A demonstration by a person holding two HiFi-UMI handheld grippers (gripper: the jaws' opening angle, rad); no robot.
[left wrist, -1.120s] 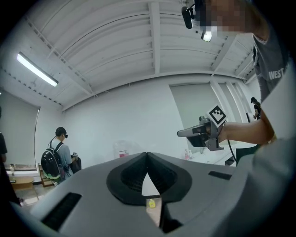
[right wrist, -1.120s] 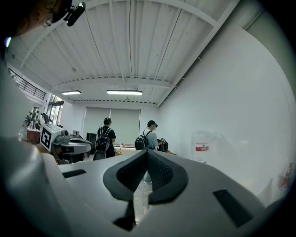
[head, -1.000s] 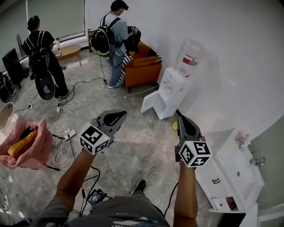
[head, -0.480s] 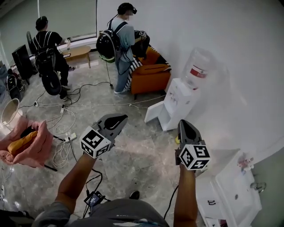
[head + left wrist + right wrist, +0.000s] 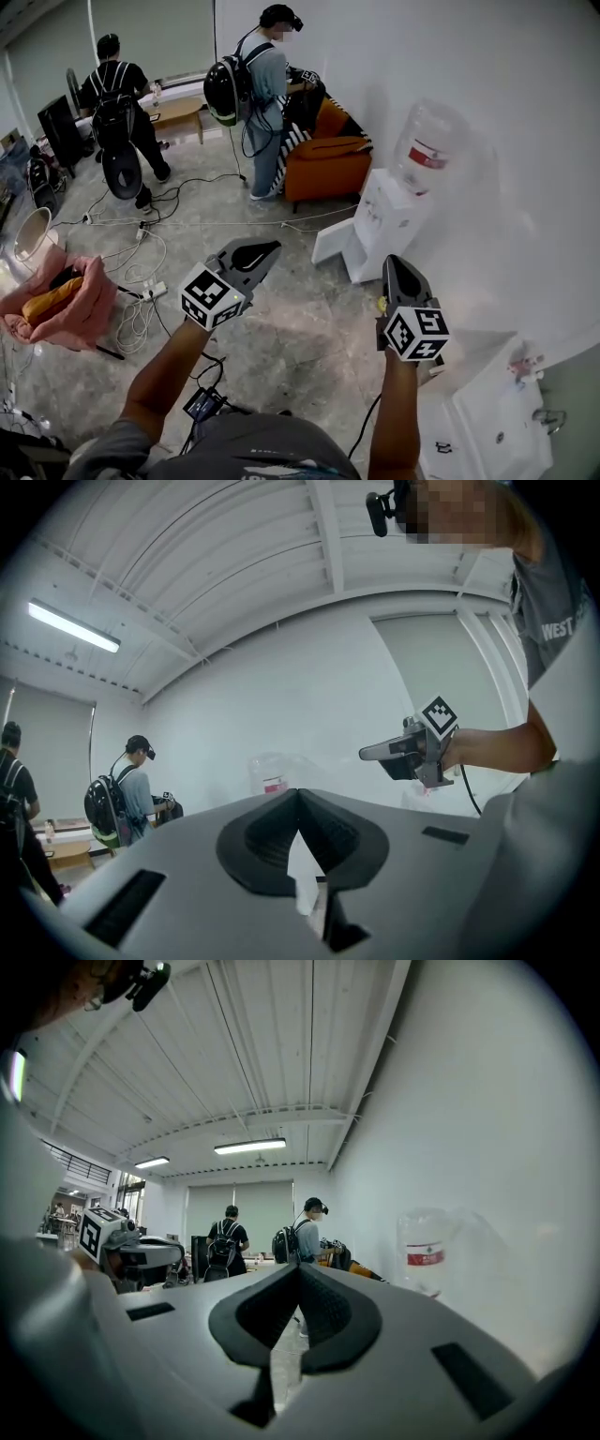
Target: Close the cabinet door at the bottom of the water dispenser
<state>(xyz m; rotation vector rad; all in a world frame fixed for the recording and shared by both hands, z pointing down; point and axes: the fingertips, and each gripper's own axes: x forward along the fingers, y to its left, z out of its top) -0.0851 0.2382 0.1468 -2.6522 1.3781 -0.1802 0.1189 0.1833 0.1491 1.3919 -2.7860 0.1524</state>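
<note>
- L gripper (image 5: 265, 251) is up in the air over the floor (image 5: 300, 319). Its jaws are pressed together at the tips w/ nothing in them.
- R gripper (image 5: 393, 267) is up too, on the other side. Its jaws are together as well, nothing held.
- Both point toward the water dispenser (image 5: 386, 214), but neither touches it. The R one is nearer.
- The water dispenser is white & stands by the wall (image 5: 506, 112), w/ a big clear bottle (image 5: 429, 145) on top.
- The cabinet door (image 5: 331, 246) at the bottom hangs wide open, swung out to the left.
- An orange sofa (image 5: 328, 161) sits near the dispenser, further back.
- A person (image 5: 267, 75) w/ a backpack stands by the sofa. Another person (image 5: 117, 94) w/ a backpack stands near a low table (image 5: 178, 108).
- Lots of wires (image 5: 141, 272) lie on the floor at the left, near a pink cloth (image 5: 80, 314).
- A white cabinet (image 5: 492, 412) is low on the right.
</note>
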